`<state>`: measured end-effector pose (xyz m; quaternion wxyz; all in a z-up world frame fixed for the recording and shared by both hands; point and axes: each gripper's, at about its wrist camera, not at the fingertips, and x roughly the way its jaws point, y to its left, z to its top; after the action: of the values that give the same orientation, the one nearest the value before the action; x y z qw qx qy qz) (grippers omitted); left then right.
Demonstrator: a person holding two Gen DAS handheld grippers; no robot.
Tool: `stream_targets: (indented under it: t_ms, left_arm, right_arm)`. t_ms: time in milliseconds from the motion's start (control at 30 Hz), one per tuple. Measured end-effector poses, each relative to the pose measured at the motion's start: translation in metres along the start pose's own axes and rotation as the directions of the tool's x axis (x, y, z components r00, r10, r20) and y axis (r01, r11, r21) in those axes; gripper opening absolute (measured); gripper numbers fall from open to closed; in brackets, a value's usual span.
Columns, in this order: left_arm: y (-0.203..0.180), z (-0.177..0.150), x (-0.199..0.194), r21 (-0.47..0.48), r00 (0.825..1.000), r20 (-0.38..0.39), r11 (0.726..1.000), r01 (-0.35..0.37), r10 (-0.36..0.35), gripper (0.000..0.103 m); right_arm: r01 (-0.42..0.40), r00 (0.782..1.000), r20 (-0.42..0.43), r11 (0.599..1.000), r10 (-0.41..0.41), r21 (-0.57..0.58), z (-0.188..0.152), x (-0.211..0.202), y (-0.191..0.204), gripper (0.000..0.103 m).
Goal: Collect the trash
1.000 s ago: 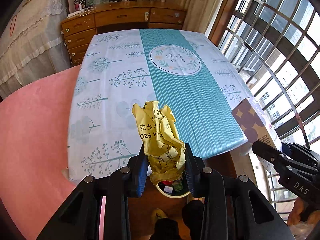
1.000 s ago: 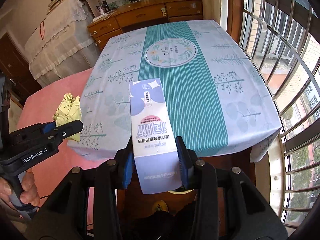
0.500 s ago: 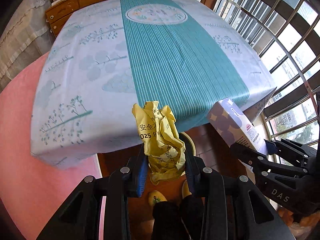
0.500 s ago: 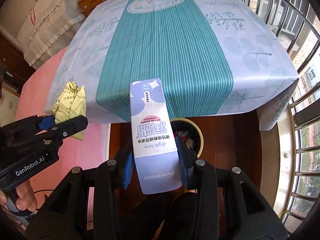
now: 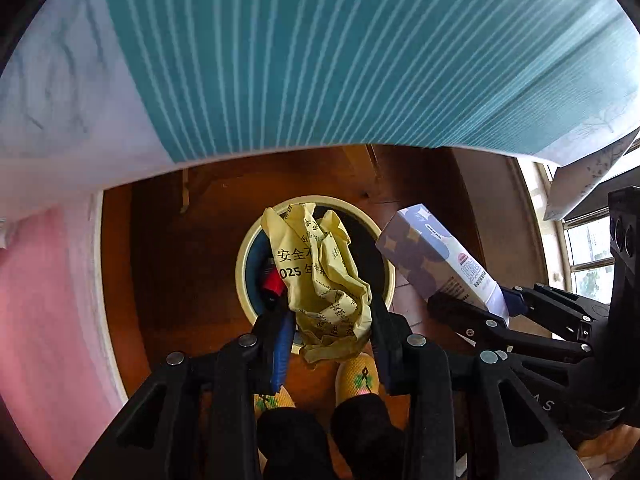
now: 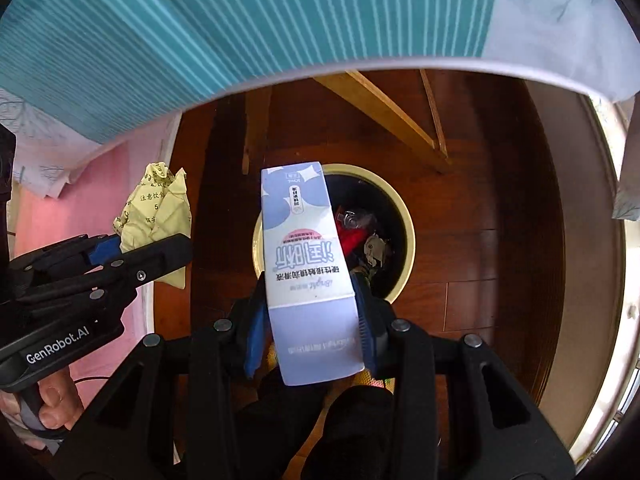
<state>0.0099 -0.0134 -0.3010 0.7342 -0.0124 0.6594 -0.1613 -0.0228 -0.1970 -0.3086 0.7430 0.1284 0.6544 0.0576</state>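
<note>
Both tongs point steeply down over a round cream-rimmed waste bin point(image 5: 245, 264) on the dark wooden floor point(image 6: 500, 216). The left tongs point(image 5: 330, 320) clamp a crumpled yellow paper point(image 5: 324, 276) with black print, hanging above the bin's mouth. The right tongs point(image 6: 308, 322) grip a smooth rectangular white-and-lavender carton point(image 6: 306, 264) over the bin's rim. A teal-striped tablecloth point(image 5: 340, 52) overhangs the counter edge.

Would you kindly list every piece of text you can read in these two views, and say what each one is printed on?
"GenRobot.AI": side of the left claw.
"安全" and "025": crumpled yellow paper held in the left claw.
"润晰" and "硬性接触镜润滑液", upside down: blue-and-white carton in the right claw.
"A S": partial letters on the right claw's body, in the left view.
Other small print on the carton and paper: too small to read.
</note>
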Motion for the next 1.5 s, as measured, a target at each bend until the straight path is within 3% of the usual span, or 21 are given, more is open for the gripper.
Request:
stream_targets:
  t_ms: [200, 233, 267, 300, 333, 367, 633, 1033, 1267, 1500]
  left_arm:
    - [0.011, 0.002, 0.061, 0.058, 1.000, 0.015, 0.998, 0.015, -0.016, 0.040]
    - [0.014, 0.003, 0.069, 0.064, 1.000, 0.014, 0.998, 0.023, -0.024, 0.048]
    - [0.017, 0.003, 0.076, 0.070, 0.999, 0.014, 0.997, 0.029, -0.030, 0.062]
    - [0.020, 0.003, 0.083, 0.073, 0.999, 0.016, 0.997, 0.028, -0.029, 0.073]
    - [0.024, 0.004, 0.090, 0.075, 1.000, 0.015, 0.997, 0.021, -0.023, 0.092]
    - [0.027, 0.002, 0.096, 0.077, 1.000, 0.013, 0.997, 0.014, -0.015, 0.096]
    - [0.049, 0.002, 0.115, 0.080, 0.999, 0.033, 0.996, -0.026, 0.023, 0.096]
    - [0.043, -0.005, 0.078, 0.068, 0.998, 0.048, 0.997, -0.044, 0.040, 0.096]
    - [0.035, -0.009, 0.044, 0.054, 0.998, 0.049, 0.998, -0.043, 0.041, 0.096]
    - [0.016, -0.010, -0.021, 0.033, 0.997, 0.065, 0.998, -0.053, 0.051, 0.096]
  right_arm:
    - [-0.019, 1.000, 0.002, 0.999, 0.019, 0.026, 0.002, 0.057, -0.026, 0.035]
    - [-0.031, 1.000, 0.007, 0.999, 0.031, 0.025, 0.004, 0.064, -0.030, 0.035]
    - [-0.043, 0.999, 0.011, 0.999, 0.043, 0.020, 0.004, 0.073, -0.034, 0.040]
    - [-0.035, 0.999, 0.008, 0.999, 0.034, 0.010, 0.003, 0.081, -0.038, 0.060]
    - [-0.015, 1.000, 0.004, 1.000, 0.015, 0.000, 0.004, 0.088, -0.042, 0.070]
    - [-0.008, 1.000, 0.008, 1.000, 0.008, -0.009, 0.005, 0.095, -0.043, 0.074]
    - [0.007, 0.999, 0.032, 0.999, -0.005, -0.036, 0.006, 0.110, -0.050, 0.074]
    - [-0.002, 0.999, 0.038, 0.998, 0.005, -0.057, 0.007, 0.089, -0.039, 0.074]
    - [0.004, 0.999, 0.043, 0.998, -0.001, -0.062, 0.010, 0.060, -0.024, 0.074]
    - [0.012, 0.999, 0.054, 0.999, -0.010, -0.050, 0.009, 0.000, -0.006, 0.074]
